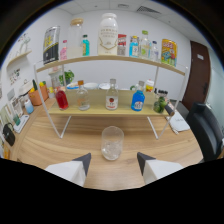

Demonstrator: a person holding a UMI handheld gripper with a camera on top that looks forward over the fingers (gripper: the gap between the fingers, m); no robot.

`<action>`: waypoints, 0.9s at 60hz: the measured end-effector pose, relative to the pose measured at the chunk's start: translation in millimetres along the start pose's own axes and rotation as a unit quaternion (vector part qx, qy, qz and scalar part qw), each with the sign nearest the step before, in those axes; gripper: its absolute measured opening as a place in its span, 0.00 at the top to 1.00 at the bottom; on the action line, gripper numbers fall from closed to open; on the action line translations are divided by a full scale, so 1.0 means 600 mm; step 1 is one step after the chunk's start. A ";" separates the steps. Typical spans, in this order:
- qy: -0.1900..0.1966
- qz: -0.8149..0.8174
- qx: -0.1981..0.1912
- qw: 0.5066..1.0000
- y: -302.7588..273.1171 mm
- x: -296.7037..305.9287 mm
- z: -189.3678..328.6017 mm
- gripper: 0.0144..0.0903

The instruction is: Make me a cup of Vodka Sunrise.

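Glass [112,142] stands upright on the wooden table [50,142], holding what appears to be ice. Gripper [113,162] sits just short of it, fingers spread wide and empty; the glass lies dead ahead, centred on the gap. Beyond the glass, on the lower shelf [100,111], stands the clear red-labelled bottle [112,96], judged the vodka.
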 end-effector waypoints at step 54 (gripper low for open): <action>-0.056 0.027 0.149 0.987 -0.101 -0.275 0.031 0.06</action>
